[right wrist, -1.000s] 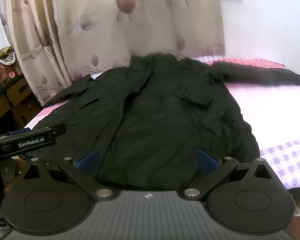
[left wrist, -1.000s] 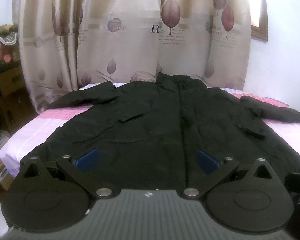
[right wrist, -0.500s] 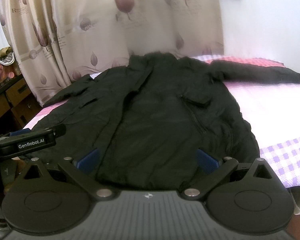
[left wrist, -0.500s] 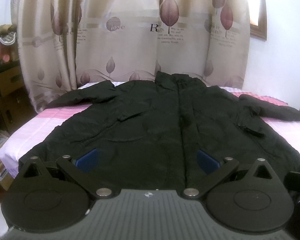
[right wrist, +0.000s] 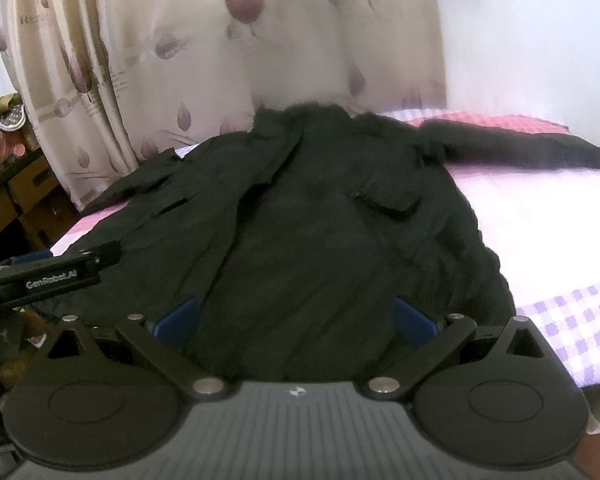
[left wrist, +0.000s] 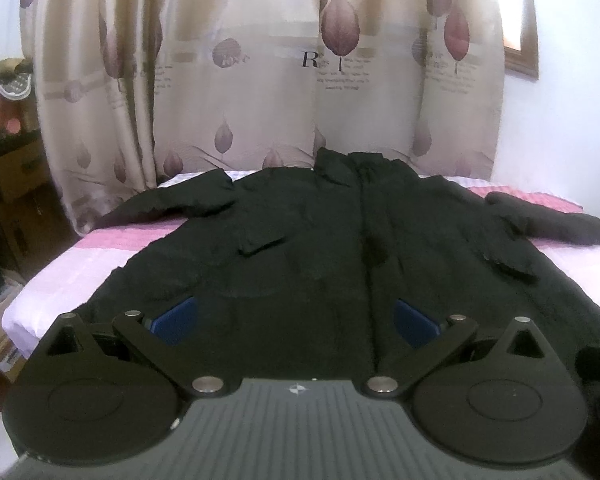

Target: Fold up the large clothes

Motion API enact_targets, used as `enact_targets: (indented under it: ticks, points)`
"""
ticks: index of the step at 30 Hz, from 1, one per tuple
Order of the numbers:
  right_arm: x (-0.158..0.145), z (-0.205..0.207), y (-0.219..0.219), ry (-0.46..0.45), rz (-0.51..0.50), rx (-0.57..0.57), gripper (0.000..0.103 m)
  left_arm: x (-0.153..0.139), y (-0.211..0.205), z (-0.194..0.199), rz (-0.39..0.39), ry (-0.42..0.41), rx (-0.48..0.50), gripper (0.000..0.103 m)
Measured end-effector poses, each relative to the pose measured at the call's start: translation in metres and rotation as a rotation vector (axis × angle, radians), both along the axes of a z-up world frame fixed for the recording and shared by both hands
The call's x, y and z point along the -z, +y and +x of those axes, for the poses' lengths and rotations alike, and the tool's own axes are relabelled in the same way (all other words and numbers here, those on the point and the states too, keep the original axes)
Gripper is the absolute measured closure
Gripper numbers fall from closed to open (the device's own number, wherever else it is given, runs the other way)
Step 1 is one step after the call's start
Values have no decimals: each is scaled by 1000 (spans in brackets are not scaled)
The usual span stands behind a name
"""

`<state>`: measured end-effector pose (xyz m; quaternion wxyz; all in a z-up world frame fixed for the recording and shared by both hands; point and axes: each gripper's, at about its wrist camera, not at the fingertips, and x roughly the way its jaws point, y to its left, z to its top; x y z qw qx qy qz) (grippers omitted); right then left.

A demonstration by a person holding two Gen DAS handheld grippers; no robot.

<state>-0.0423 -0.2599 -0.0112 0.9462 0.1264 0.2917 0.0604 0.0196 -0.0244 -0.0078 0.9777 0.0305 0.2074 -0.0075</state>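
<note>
Your left gripper point(left wrist: 296, 320) had its blue pads point(left wrist: 176, 318) spread wide with nothing between them, poised over the near hem of the black jacket point(left wrist: 320, 264). Your right gripper point(right wrist: 296, 322) was just as wide apart and empty, nearer the hem's right part. The jacket lay flat, front up, on the pink bed point(right wrist: 540, 232), sleeves spread outward, collar toward the leaf-print curtain point(left wrist: 260, 80).

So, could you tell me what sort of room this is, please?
Most likely a home bedroom: a black jacket lies spread on a bed with pink and purple checked bedding, leaf-print curtains hang behind it, and wooden drawers stand alongside.
</note>
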Motion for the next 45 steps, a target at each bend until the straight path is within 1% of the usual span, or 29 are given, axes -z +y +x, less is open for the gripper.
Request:
enact_targets:
  ticks: [4,5,8,9,10,12,13,14,15,16,17,18,20,23,25,26,28,30,31,34,37,39,40,42,43,44,45]
  points:
    - [-5,7,-22,-38,50,-13,0,-3,-3,11,27,2,-13,0]
    - [-7,10,-30,-45,65,-13,0,-4,-4,14,46,-2,-13,0]
    - [-9,26,-69,-76,149,4,0,-6,-6,27,72,-22,-8,0]
    - [-9,32,-85,-94,171,23,0,-6,-5,29,90,-37,-8,0]
    - [-8,42,-105,-103,185,59,0,-8,-4,34,82,-50,-10,0]
    - [-4,61,-144,-100,214,140,0,-10,-1,44,92,-78,-16,0]
    - [1,74,-174,-91,264,201,0,-11,2,52,93,-101,-12,0]
    - [5,82,-194,-87,311,239,0,-11,4,57,80,-108,-11,0]
    - [13,92,-221,-80,381,288,0,-10,8,66,64,-116,-18,0]
    - [22,104,-254,-65,464,353,2,-9,11,75,44,-113,-28,0]
    - [30,114,-278,-50,514,400,6,-8,15,85,19,-106,-35,0]
    - [37,124,-300,-37,542,434,10,-6,20,94,-9,-97,-44,0]
    - [52,142,-337,-21,576,493,22,-6,31,116,-62,-82,-78,0]
    - [76,167,-390,-11,677,562,23,2,46,142,-129,-46,-139,0]
    - [87,181,-417,-3,701,622,23,7,55,156,-159,-30,-178,0]
    - [93,189,-430,-9,712,632,23,10,58,163,-163,-25,-197,0]
    - [99,204,-448,-8,705,666,23,14,62,174,-143,-9,-233,0]
    - [107,218,-464,-6,728,671,24,18,65,188,-120,17,-269,0]
    - [111,223,-472,-19,740,669,25,21,66,194,-107,32,-278,0]
    - [112,238,-477,-30,720,665,25,31,72,208,-71,88,-291,0]
    - [109,252,-487,-44,725,662,25,46,83,218,-78,160,-338,0]
    - [109,258,-487,-47,713,673,26,52,85,216,-91,161,-342,0]
    - [107,263,-485,-37,685,677,28,54,84,212,-87,142,-340,0]
    - [103,272,-481,-18,613,687,46,57,77,211,-66,134,-330,0]
    - [102,279,-480,11,567,698,66,58,74,211,-53,132,-325,0]
    - [101,283,-481,32,538,714,78,58,72,210,-43,130,-322,0]
    - [100,287,-484,56,532,721,82,59,71,213,-48,135,-322,0]
